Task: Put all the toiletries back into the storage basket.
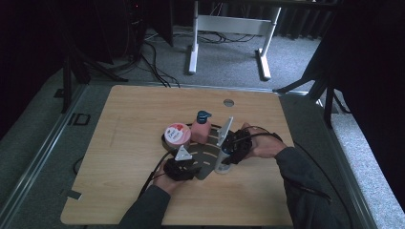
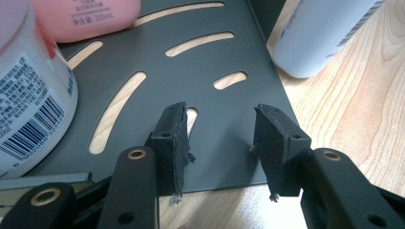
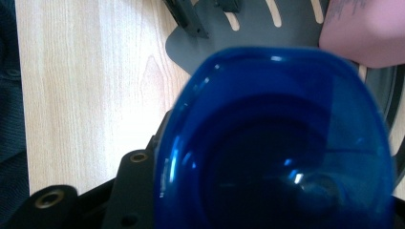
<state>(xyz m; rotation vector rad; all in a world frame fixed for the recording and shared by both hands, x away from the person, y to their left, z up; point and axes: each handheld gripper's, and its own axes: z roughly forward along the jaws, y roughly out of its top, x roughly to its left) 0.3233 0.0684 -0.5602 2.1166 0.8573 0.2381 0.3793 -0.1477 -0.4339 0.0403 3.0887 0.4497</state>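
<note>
Your right gripper (image 1: 228, 153) pinches the blue-capped bottle (image 1: 222, 164); left gripper (image 2: 220, 143) straddles the tray (image 2: 191, 67) edge, spread. Tilting topples it.

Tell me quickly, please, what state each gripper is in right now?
Left gripper: open, jaws apart over the edge of the dark slotted tray, gripping nothing.
Right gripper: closed on the blue-capped bottle.

High view dim, murky; room edges fall to black, table (image 1: 143, 119) evenly lit from above, shadows faint. Left gripper view bright, sharp, soft sheen on tray (image 2: 200, 67). Right gripper view: blue cap (image 3: 277, 143) close, out of focus, small glints; wood beyond sharp.
</note>
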